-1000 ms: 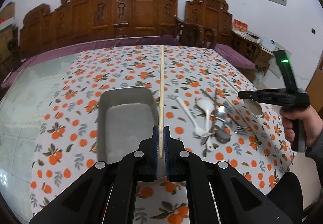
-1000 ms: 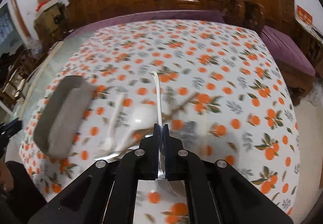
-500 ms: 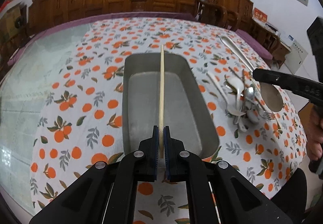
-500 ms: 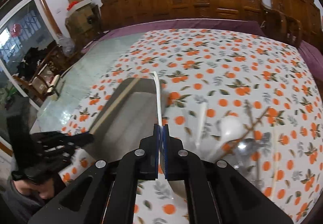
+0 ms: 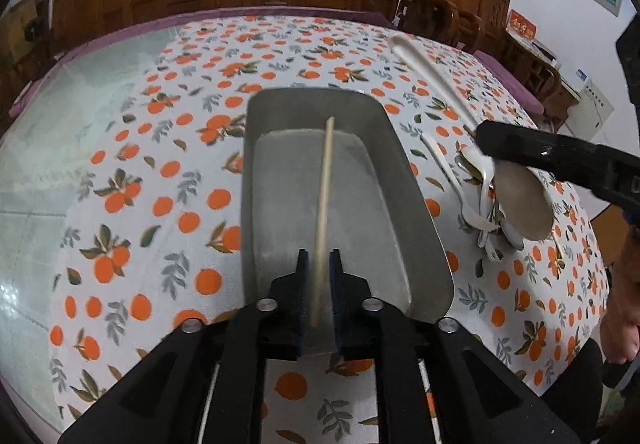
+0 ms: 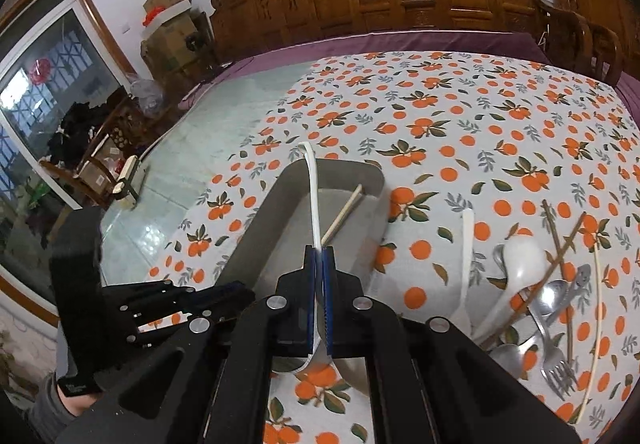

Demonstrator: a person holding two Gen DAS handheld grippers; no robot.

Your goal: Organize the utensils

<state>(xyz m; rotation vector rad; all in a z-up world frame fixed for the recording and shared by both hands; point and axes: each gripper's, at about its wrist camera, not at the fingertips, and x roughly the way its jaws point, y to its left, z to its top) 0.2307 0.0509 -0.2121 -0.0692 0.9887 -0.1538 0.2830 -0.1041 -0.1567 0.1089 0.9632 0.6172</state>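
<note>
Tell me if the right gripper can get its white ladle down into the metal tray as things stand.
Probably yes. The right gripper, shut on the white ladle, already hangs over the metal tray. Only a chopstick lies inside, between the opening jaws of the left gripper, so room remains beside it.

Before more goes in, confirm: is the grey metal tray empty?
No: a pale wooden chopstick lies lengthwise in the grey metal tray, between the left gripper's opening jaws.
</note>
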